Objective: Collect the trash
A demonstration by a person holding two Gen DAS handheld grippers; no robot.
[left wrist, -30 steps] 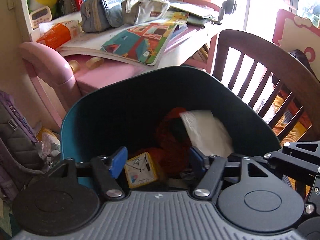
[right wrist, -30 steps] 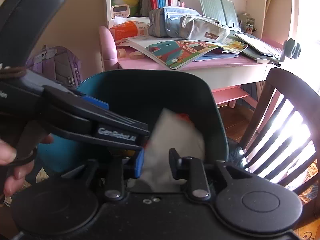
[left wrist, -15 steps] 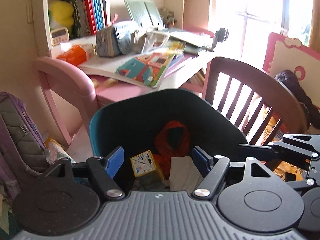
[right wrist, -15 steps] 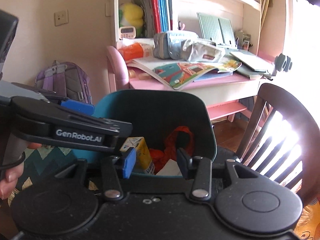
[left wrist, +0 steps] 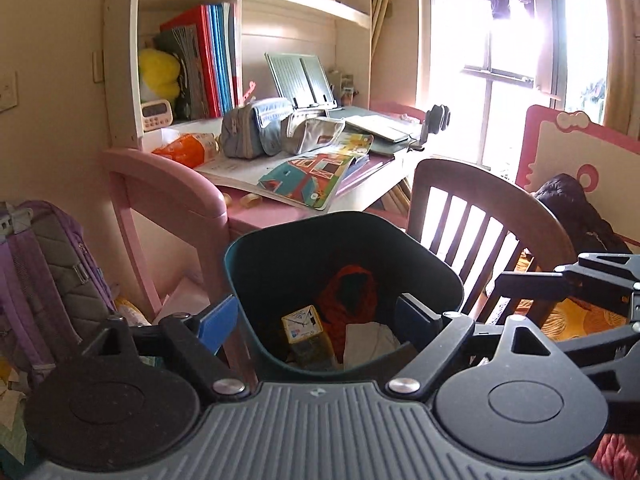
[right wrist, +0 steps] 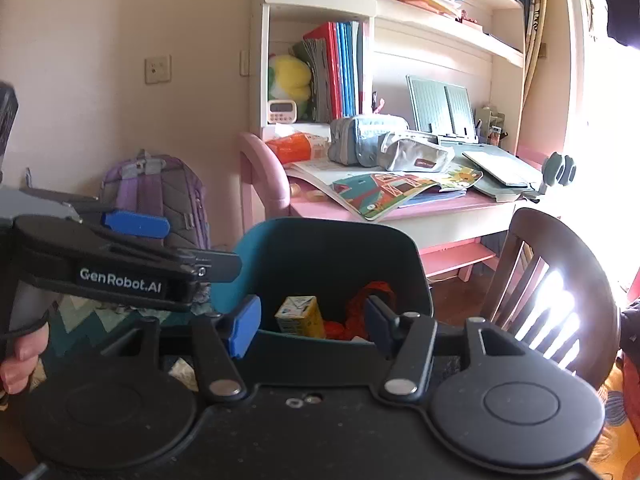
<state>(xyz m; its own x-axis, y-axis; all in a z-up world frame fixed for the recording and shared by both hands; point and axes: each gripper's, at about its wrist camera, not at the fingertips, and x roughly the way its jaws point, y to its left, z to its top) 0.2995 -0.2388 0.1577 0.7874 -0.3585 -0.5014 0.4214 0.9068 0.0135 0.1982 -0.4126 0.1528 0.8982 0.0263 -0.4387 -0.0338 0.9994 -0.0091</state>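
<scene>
Both claws opening, gripping nothing: left gripper [left wrist: 316, 322], right gripper [right wrist: 310, 326]. Inside teal bin [left wrist: 424, 256]: yellow carton [left wrist: 306, 330], red wrapper [left wrist: 348, 292], possibly crumpled white paper [left wrist: 370, 340].

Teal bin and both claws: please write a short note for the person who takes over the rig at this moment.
Left claw: empty, jaws opening, above the bin.
Right claw: empty, jaws opening, also above the bin.
In the bin: yellow carton, red-orange wrapper, white paper.
Done: these three pieces are in the bin.
Left: paper scraps on the floor by the backpack look like trash; the orange packet on the desk may be trash too. Check before picking.
</scene>
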